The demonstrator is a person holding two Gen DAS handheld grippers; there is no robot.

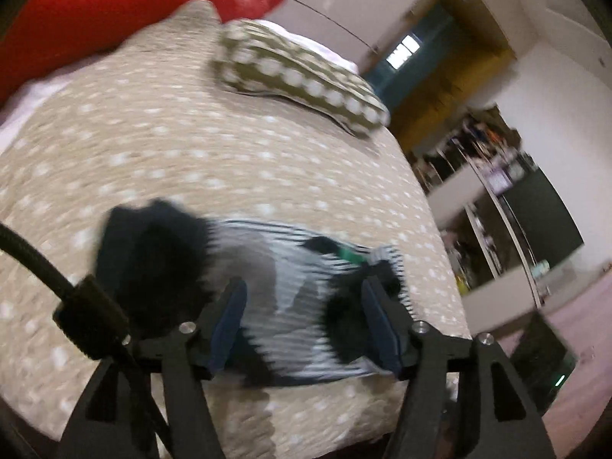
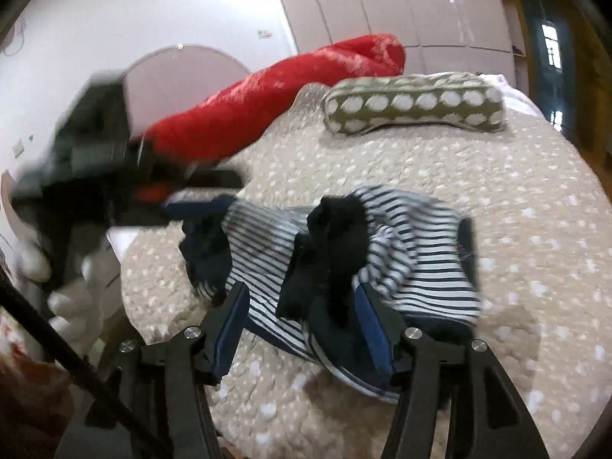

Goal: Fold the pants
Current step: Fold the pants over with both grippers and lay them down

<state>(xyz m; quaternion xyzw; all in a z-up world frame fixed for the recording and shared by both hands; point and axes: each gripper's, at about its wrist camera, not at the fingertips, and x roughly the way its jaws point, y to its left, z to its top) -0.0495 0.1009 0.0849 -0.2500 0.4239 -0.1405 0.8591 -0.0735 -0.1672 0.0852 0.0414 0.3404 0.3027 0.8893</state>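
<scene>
We hold both the left gripper [image 1: 304, 287] and right gripper [image 2: 302, 290] with jaws spread over the crumpled striped pants [image 2: 413, 264] on the bed [image 2: 516, 176].

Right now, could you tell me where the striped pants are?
In both wrist views the striped pants lie bunched on the dotted bedspread, near its front edge, well short of the spotted pillow.

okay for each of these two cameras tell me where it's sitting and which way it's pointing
Left wrist: sits behind the open left gripper, facing across the bed over the striped pants; only its own fingers show.
Right wrist: behind the open right gripper, facing the pants; the left gripper shows too.
Shared: pants, bed, red pillow, spotted pillow.
</scene>
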